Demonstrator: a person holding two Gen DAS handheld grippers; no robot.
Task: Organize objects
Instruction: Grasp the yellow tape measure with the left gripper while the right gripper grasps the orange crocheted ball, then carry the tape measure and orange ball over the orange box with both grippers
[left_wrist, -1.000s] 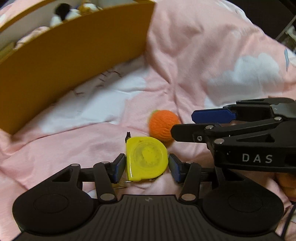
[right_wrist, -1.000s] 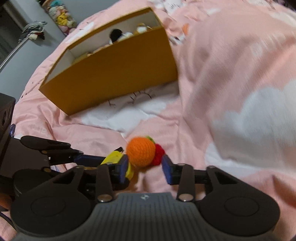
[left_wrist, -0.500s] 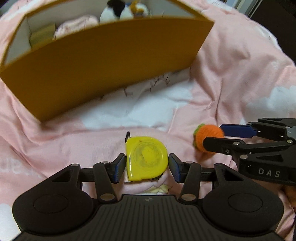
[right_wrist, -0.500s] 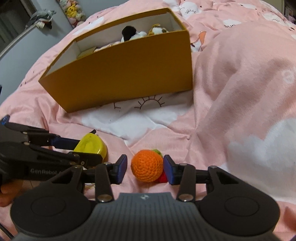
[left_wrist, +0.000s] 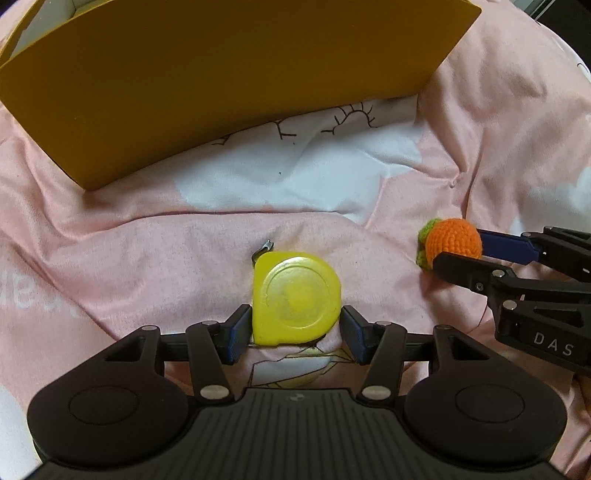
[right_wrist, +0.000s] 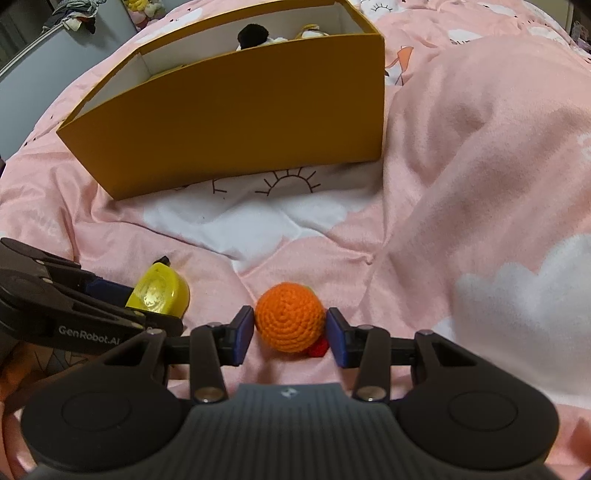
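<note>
Box (right_wrist: 229, 110) ahead as landmark: carry both loads, yellow tape measure (left_wrist: 295, 297) clamped in left gripper (left_wrist: 295, 328), crocheted orange (right_wrist: 290, 321) in right gripper (right_wrist: 290, 336), clear above its near wall before releasing inside.

Ahead of both grippers, a bare stretch of pink quilt (right_wrist: 461, 155) with a white cloud patch — open room up to the yellow box (right_wrist: 236, 122). Blocked beyond by the box's tall near wall; open only from above, with plush toys (right_wrist: 255, 34) already filling part of the inside. To the right, a raised fold of quilt. Left gripper (right_wrist: 122, 314) and right gripper (right_wrist: 290, 330) side by side, near each other — little room between.
</note>
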